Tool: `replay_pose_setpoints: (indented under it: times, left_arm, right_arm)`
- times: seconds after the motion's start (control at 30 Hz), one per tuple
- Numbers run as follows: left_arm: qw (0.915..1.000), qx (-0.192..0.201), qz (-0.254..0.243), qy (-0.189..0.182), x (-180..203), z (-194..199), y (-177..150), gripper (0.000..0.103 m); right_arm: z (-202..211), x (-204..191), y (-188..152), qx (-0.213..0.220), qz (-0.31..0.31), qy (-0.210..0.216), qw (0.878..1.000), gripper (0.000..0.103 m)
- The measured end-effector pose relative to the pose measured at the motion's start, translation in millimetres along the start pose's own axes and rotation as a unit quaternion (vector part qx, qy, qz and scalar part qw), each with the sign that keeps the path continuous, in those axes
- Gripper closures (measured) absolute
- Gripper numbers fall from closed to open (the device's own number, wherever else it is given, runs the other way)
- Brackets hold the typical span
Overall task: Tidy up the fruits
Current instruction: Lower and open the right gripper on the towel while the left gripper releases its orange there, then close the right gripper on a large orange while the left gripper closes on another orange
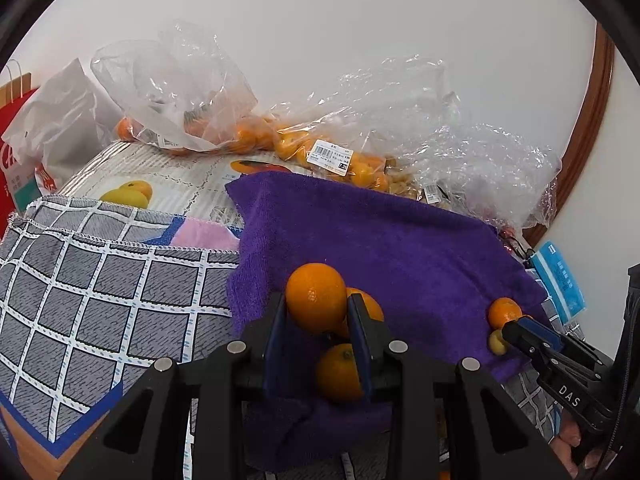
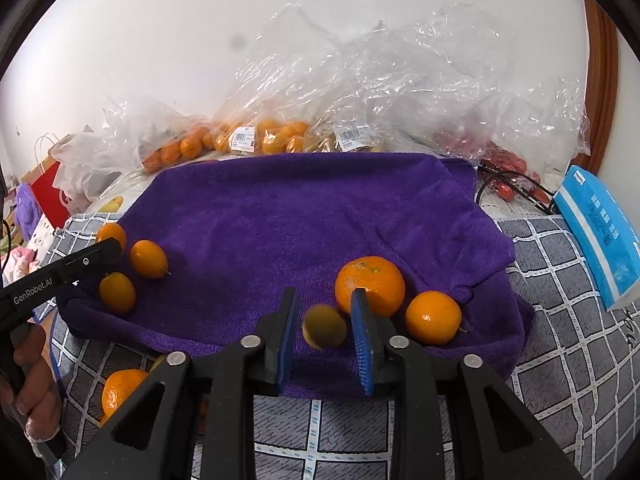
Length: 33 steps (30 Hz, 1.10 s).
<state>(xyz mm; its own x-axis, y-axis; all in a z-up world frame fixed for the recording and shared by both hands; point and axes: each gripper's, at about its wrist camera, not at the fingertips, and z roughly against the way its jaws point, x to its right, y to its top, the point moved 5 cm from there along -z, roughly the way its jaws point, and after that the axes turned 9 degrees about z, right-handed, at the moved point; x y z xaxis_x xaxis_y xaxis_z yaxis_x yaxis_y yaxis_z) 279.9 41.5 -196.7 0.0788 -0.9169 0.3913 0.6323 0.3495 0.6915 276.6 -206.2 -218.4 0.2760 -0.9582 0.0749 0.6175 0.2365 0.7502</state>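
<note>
The left gripper [image 1: 316, 312] jaws clench an orange fruit [image 1: 316, 300] above the purple towel [image 1: 400, 240], while the right gripper [image 2: 325, 320], jaws released, drops a small blurred fruit [image 2: 324, 326]; best lower gently beside matching fruit.

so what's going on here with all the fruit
A person is sorting citrus onto a purple towel with a claw in each hand. The left claw is clamped on an orange fruit. The right claw stands open around a small blurred fruit, apparently just let go. More bagged fruit waits behind.
</note>
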Motion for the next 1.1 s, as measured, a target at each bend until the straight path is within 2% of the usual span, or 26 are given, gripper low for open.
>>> replay_pose_setpoints:
  times: [0.27, 0.43, 0.7, 0.83, 0.93, 1.1]
  left_arm:
    - [1.0000, -0.001, 0.003, -0.004, 0, 0, 0, 0.072]
    - [0.9999, 0.002, -0.001, -0.014, 4, 3, 0, 0.063]
    - [0.9996, 0.022, -0.005, -0.015, 6, 12, 3, 0.056]
    - [0.9993, 0.035, 0.013, -0.011, -2, 19, 11, 0.050]
    - [0.9985, 0.033, 0.038, -0.019, -10, 23, 17, 0.048]
    - [0.9959, 0.044, 0.070, -0.035, -20, 37, 25, 0.048]
  right_arm:
    - [3, 1, 1, 0.009, -0.004, -0.002, 1.000, 0.055]
    - [10, -1, 3, 0.025, -0.003, 0.008, 1.000, 0.046]
    - [14, -13, 4, 0.027, 0.009, 0.021, 0.999, 0.044]
    - [15, -25, 5, 0.028, 0.023, 0.038, 0.999, 0.044]
    - [22, -30, 5, 0.022, 0.027, 0.034, 0.999, 0.044]
    - [43, -46, -3, 0.010, -0.003, 0.077, 0.997, 0.044]
